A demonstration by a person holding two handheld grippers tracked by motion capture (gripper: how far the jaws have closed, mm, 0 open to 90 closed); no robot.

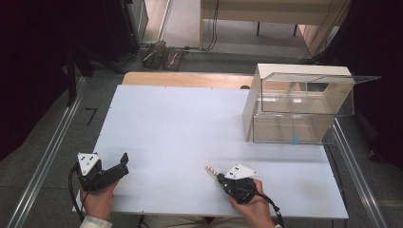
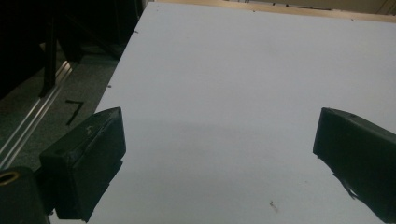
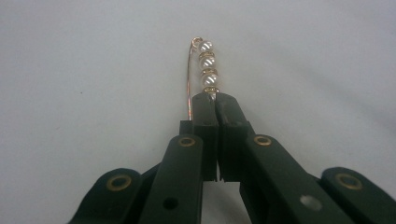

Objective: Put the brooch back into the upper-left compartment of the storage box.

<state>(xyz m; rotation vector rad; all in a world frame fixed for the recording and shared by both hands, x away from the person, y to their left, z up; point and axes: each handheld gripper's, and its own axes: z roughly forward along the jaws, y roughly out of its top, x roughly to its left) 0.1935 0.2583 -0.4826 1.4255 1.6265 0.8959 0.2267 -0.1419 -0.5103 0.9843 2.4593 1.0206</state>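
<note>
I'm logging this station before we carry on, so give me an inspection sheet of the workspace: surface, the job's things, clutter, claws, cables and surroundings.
Surface: white tabletop, bare across the middle, with faint marks near the right front.
Job's things: pearl-beaded gold pin, clamped at one end, beads sticking out past the claw tips.
Clutter: clear acrylic box with a beige side panel at the far right corner; nothing seen elsewhere.
Claws: right claw shut on the pin; left claw open, holding nothing, at the near left edge.
Cables: a black cable trails from the right claw toward the near edge.
Surroundings: grey floor, metal rail on the left, dark curtains.
</note>
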